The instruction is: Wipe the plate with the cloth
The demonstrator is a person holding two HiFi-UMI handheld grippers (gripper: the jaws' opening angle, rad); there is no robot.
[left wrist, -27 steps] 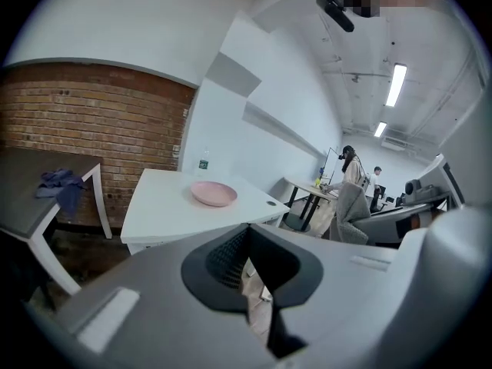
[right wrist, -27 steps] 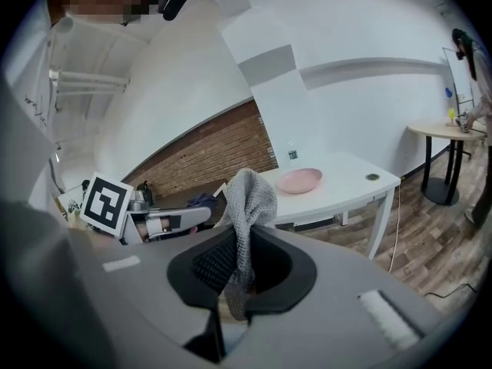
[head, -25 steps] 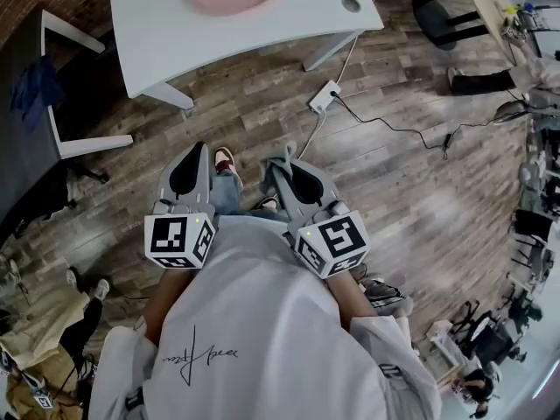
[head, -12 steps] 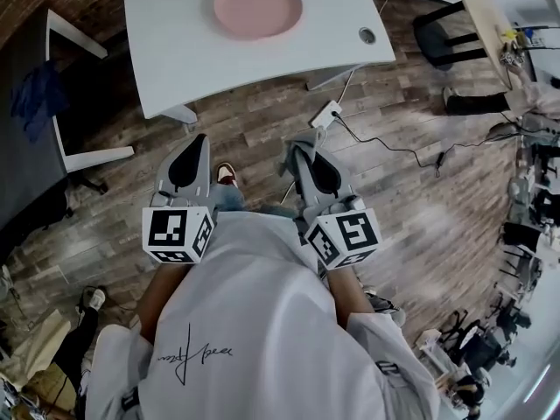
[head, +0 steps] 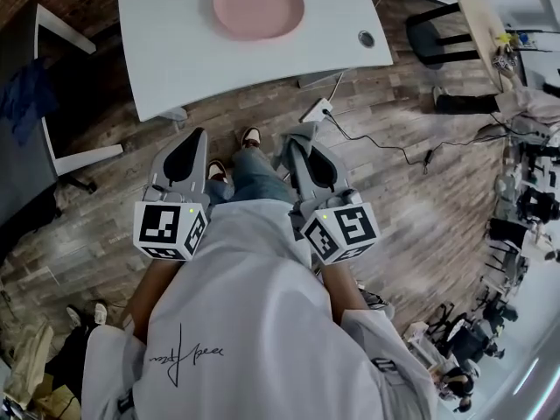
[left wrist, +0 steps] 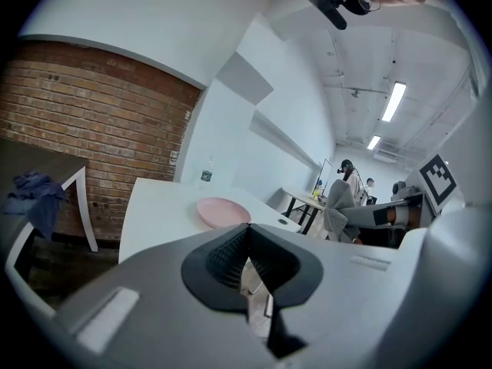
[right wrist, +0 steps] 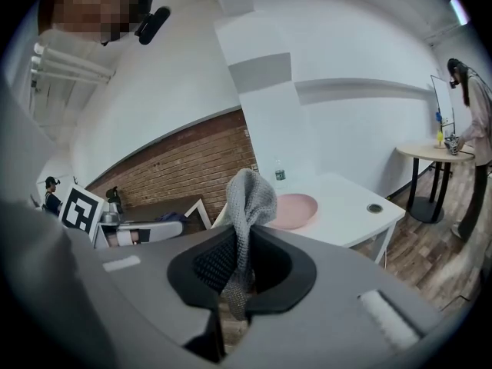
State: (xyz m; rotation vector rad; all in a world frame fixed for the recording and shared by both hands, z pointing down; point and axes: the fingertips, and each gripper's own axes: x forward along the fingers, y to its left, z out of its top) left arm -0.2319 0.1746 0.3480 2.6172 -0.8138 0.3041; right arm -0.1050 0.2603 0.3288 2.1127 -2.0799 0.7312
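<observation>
Now the right gripper is clamped on the grey knitted cloth, which pokes up out of its jaws, & the left gripper is closed w/ nothing in it; both hang over the wood-plank floor, short of the white rectangular table. Vs a sec ago the round pink plate, then cut off at the top edge, sits fully in view on that table & nearer the grippers. Prob. approach only: wiping not begun, cloth & plate well apart.

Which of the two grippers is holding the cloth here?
The right gripper: its jaws pinch the grey cloth, which sticks up past them. The left gripper has its jaws shut on nothing.
</observation>
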